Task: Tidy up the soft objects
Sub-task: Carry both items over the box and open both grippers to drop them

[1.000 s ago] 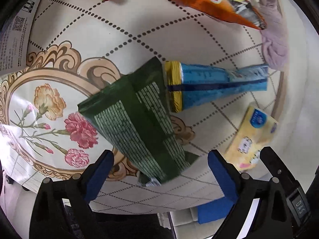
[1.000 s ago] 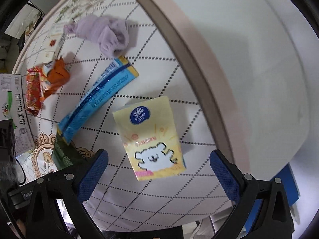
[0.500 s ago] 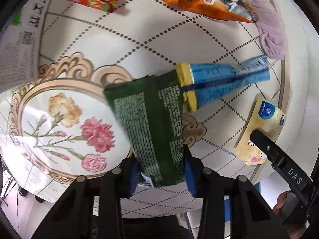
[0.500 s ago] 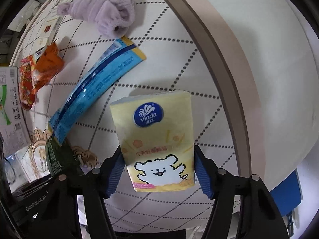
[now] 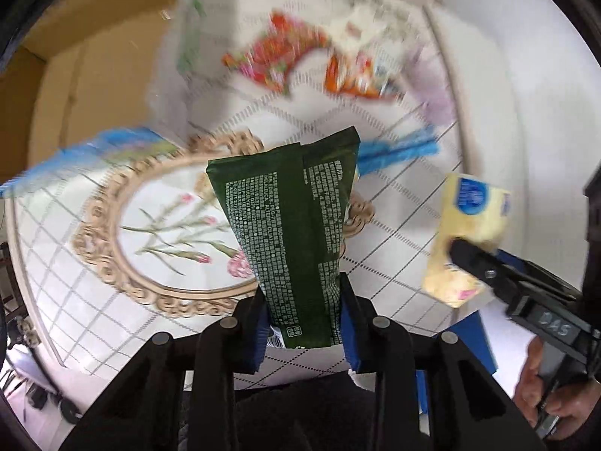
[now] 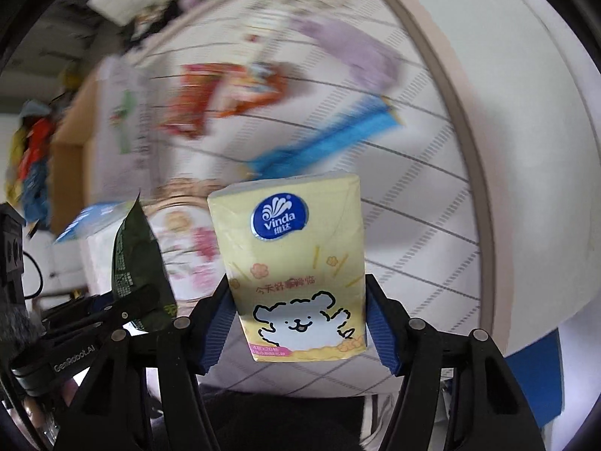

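Observation:
My left gripper (image 5: pixel 303 323) is shut on a dark green packet (image 5: pixel 293 225) and holds it lifted above the round table. My right gripper (image 6: pixel 296 323) is shut on a yellow Vinda tissue pack (image 6: pixel 296 263), also lifted. The tissue pack shows in the left wrist view (image 5: pixel 465 225) at the right, and the green packet in the right wrist view (image 6: pixel 139 263) at the left. On the table lie a blue packet (image 5: pixel 398 150), an orange snack bag (image 5: pixel 357 75), a red snack bag (image 5: pixel 278 56) and a lilac cloth (image 5: pixel 435 97).
The round table (image 5: pixel 432 263) has a floral cloth with a gilt oval motif (image 5: pixel 112 263). A cardboard box (image 5: pixel 75 75) stands at the far left. A blue-and-white pack (image 5: pixel 94 150) lies at the table's left. The background is motion-blurred.
Both grippers closed, the left on the green packet and the right on the tissue pack, and lifted them off the table. The views now tilt up toward the cardboard box.

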The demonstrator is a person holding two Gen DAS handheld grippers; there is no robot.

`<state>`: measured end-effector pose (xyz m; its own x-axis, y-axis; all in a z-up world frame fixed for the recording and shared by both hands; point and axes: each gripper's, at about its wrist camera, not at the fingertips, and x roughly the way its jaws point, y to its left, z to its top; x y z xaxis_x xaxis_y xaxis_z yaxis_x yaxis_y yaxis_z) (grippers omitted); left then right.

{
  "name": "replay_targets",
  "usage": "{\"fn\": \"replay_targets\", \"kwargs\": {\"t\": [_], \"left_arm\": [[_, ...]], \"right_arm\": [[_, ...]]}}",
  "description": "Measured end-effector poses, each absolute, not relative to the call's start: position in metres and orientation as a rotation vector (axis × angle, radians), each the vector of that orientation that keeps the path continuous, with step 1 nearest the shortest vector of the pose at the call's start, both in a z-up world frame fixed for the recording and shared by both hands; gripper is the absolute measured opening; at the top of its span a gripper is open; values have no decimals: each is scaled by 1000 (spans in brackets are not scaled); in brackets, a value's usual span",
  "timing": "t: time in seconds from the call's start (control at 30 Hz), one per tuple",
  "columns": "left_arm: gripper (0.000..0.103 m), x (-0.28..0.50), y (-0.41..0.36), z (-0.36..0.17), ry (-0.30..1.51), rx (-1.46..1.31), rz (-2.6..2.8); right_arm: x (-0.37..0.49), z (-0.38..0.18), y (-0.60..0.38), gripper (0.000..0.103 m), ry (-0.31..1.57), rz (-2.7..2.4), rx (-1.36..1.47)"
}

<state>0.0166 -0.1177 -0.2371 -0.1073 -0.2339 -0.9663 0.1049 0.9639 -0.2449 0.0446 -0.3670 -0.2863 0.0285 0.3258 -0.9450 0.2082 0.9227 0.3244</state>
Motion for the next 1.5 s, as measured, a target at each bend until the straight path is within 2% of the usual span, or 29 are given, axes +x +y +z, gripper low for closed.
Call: {"fn": "replay_targets", "kwargs": {"t": [0.13,0.23,0.4,0.53,0.7,0.87,1.1,1.33,1.47,1.5], "left_arm": [[29,51,-85,-168,1550,-170,-281],[29,86,-47,-140,1501,-233,-268],[29,157,3,-143,1427,-242,-184],[29,202,41,-160,1447,-244,-174],[29,252,78,-195,1513,-244,-188],[29,305,87,-259,1639,-249,-249],[29,342,90,-323,1752,-248,-284],[29,353,80,-343,1783,-207,-288],[36,352,79,-336,1749,-156,-244],[41,352,80,-333,1736,-147,-235]], "right_arm": [[67,-232,-323,67,1468,216,396],[91,-200,-282,67,1415,287,365],[138,-169,-206,67,1371,326,314],[176,-163,-148,67,1373,300,270],[228,-192,-93,67,1415,233,239],[276,-252,-58,67,1486,159,221],[317,-321,-40,67,1557,96,166],[339,-346,-31,68,1593,94,135],[345,-354,-32,69,1614,83,151],[344,-353,-32,75,1607,76,145]]}}
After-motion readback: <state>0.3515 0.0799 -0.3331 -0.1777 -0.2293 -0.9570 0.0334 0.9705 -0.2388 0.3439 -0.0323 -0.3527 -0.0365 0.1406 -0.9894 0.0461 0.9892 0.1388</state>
